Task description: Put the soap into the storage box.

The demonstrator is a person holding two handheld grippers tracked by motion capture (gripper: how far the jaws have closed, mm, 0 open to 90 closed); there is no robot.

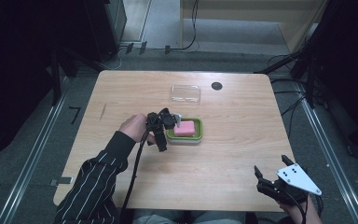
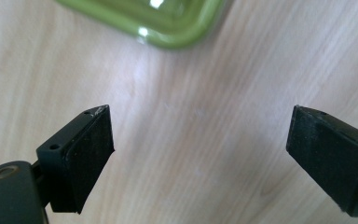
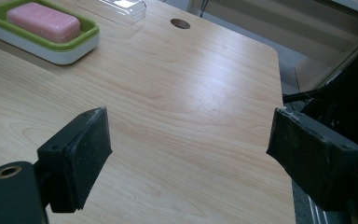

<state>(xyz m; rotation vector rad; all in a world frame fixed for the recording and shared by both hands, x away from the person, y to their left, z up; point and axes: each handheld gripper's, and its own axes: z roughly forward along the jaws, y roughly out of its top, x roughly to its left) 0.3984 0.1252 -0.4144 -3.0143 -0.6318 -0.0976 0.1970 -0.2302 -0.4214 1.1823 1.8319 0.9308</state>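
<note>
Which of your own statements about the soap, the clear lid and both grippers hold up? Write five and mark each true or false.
1. The pink soap lies in the green dish. True.
2. The clear lid covers the dish. False: it lies apart, farther back.
3. The left gripper is open. True.
4. The right gripper grips the soap. False: open, empty.
5. The table has a dark hole. True.

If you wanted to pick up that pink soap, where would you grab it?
Probably from above, the gripper closing across the pink soap's two long sides. It lies flat in the green dish, whose raised rim blocks a low sideways approach.
</note>
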